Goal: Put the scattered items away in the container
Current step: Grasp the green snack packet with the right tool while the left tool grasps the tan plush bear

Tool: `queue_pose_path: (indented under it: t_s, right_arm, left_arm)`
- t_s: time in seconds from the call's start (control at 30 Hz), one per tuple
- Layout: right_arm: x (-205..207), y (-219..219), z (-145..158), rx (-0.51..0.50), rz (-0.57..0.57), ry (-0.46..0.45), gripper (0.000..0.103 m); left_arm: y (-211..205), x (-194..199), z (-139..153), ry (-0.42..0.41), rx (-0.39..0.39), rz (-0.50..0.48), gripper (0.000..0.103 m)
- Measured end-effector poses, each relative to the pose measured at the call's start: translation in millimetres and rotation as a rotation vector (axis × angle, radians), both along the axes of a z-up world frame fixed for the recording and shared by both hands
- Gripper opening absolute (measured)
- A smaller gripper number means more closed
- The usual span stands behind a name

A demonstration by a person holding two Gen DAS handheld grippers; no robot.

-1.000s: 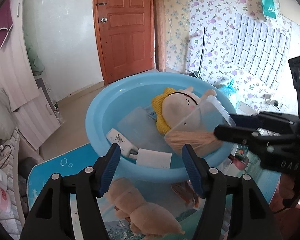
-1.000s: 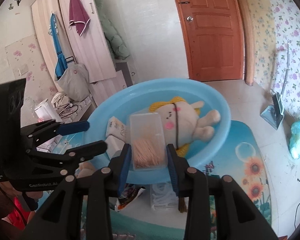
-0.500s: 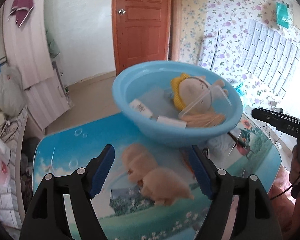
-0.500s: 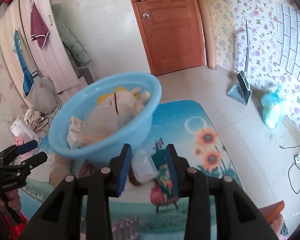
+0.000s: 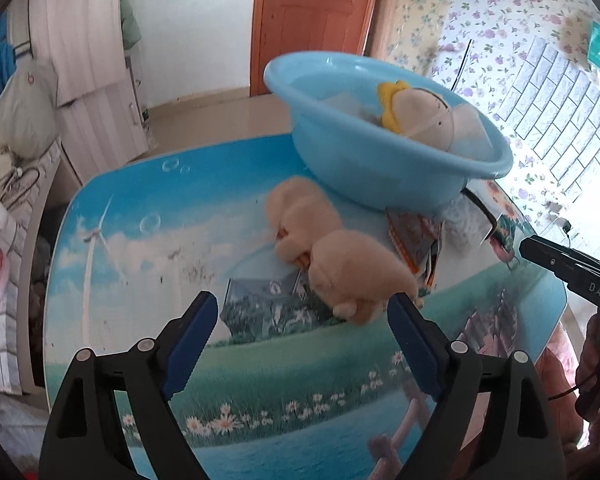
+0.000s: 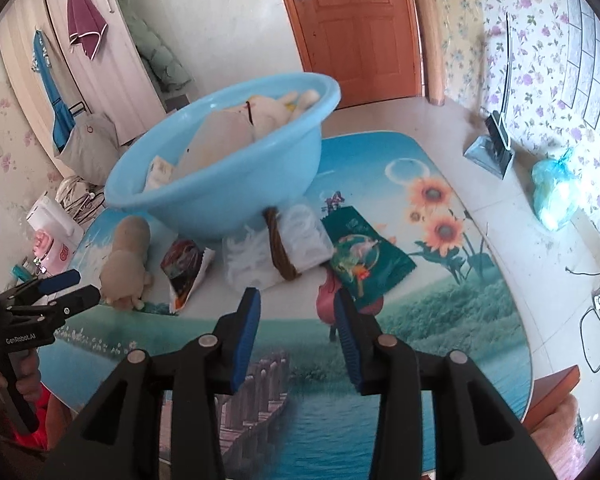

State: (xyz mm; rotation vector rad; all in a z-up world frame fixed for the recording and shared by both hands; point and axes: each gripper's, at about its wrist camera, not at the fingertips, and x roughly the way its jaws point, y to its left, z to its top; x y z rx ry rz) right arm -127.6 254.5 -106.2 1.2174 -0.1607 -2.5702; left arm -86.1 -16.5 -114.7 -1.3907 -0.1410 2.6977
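Right wrist view: the left tongs (image 6: pixel 66 286) body reads "GenRobot.AI"; in the left wrist view the right tongs (image 5: pixel 540 249) show only "DAS", the rest cut off by the frame edge. Both tongs stand open and empty, above the near part of the counter (image 6: pixel 440 332), which is bare. The blue basin (image 6: pixel 228 184) sits tilted on a heap of items, holding a cream plush doll (image 6: pixel 276 110), a clear plastic box (image 6: pixel 216 142) and a small printed carton, its text too blurred to read. Outside it lie a tan plush toy (image 5: pixel 332 248), a red-and-black snack packet (image 6: pixel 186 266), a white plastic bag (image 6: pixel 276 244), a green packet (image 6: pixel 362 256) and a pink object (image 6: pixel 328 300) partly hidden behind the blue pads.
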Motion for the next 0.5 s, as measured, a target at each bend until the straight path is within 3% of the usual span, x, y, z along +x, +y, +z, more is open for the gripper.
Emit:
queue_pose_path:
  t_s: [0.13, 0.5]
  right_arm:
    - [0, 2, 3, 0.021, -0.014, 0.018, 0.053]
    - [-14, 23, -8, 0.078, -0.072, -0.006, 0.055]
  left_arm:
    - [1, -2, -3, -0.02, 0.011, 0.005, 0.087]
    - [11, -20, -5, -0.052, 0.018, -0.008, 0.093]
